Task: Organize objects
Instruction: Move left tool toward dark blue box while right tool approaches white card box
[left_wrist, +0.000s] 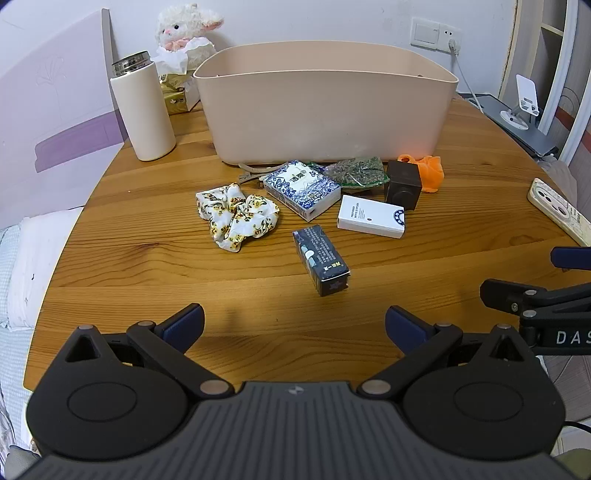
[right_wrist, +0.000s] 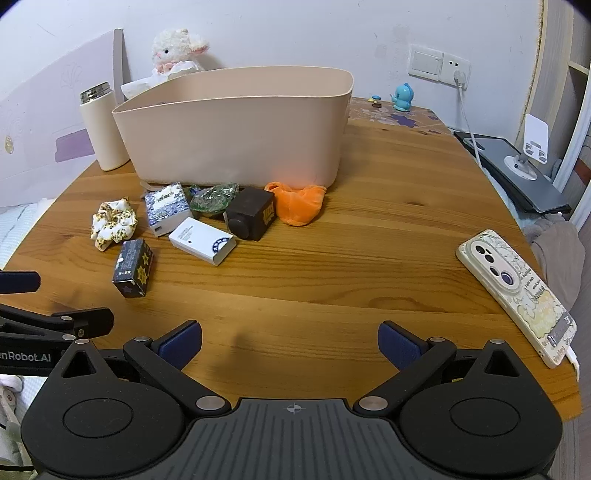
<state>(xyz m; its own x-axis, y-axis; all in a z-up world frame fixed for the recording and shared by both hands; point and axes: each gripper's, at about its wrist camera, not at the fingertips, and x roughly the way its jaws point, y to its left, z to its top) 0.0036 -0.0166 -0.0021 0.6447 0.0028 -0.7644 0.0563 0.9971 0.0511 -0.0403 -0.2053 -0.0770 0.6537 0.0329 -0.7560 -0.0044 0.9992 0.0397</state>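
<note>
Both hand-held grippers, left and right, spread; dark box just ahead of left.

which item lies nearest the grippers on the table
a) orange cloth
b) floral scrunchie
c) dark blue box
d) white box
c: the dark blue box sits alone at the front of the cluster, closer to the open left gripper than the white box, floral scrunchie or orange cloth.

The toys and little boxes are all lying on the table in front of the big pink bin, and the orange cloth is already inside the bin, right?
Not quite. The orange cloth isn't inside the bin; it lies on the table against the bin's front, as the right wrist view shows. The rest is right.
</note>
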